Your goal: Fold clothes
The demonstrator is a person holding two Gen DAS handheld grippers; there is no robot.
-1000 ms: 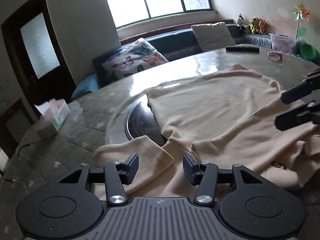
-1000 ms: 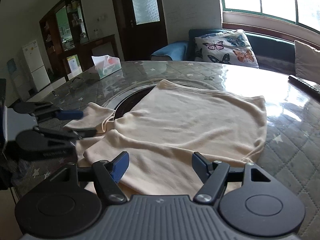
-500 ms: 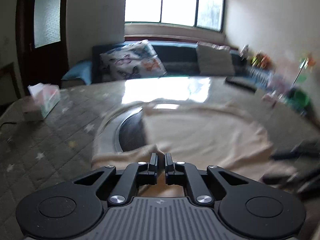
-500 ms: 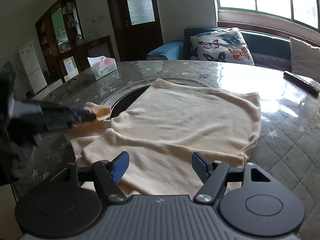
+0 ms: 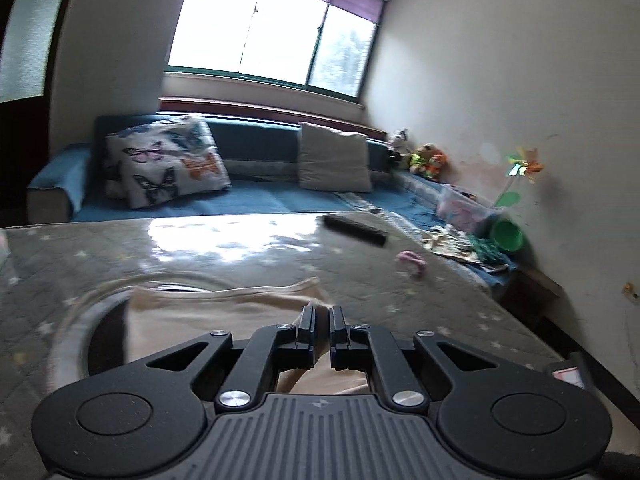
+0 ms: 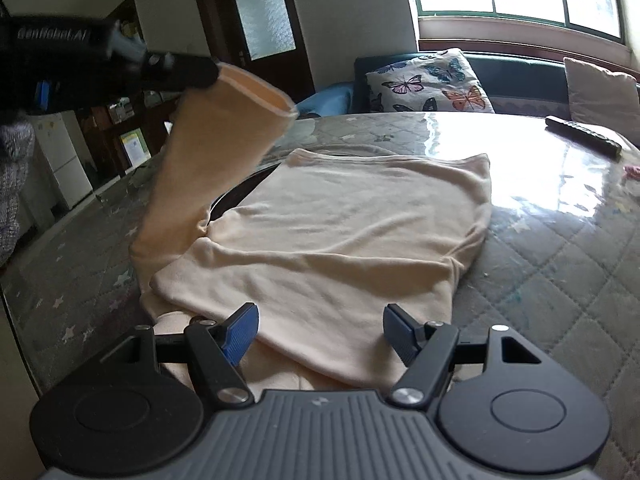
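A cream long-sleeved shirt [image 6: 340, 232] lies spread on the round quilted table [image 6: 560, 248]. My left gripper [image 5: 322, 316] is shut on the cuff end of its sleeve [image 6: 224, 152], which hangs lifted well above the table at the left of the right wrist view, where the left gripper [image 6: 208, 72] shows as a dark blurred body. In the left wrist view the shirt [image 5: 208, 316] lies under and behind the closed fingers. My right gripper [image 6: 319, 330] stands open just above the shirt's near edge, with cloth below it but nothing between its blue pads [image 6: 240, 332].
A black remote [image 5: 355, 229] and a small pink item [image 5: 410, 261] lie on the far side of the table. A blue sofa with a butterfly cushion [image 5: 168, 160] runs under the window. A dark inset ring [image 5: 106, 336] sits in the table's middle.
My left gripper shut on the sleeve's cuff and rose, lifting the sleeve off the table. The right gripper shifted slightly over the shirt's near edge and stayed open.
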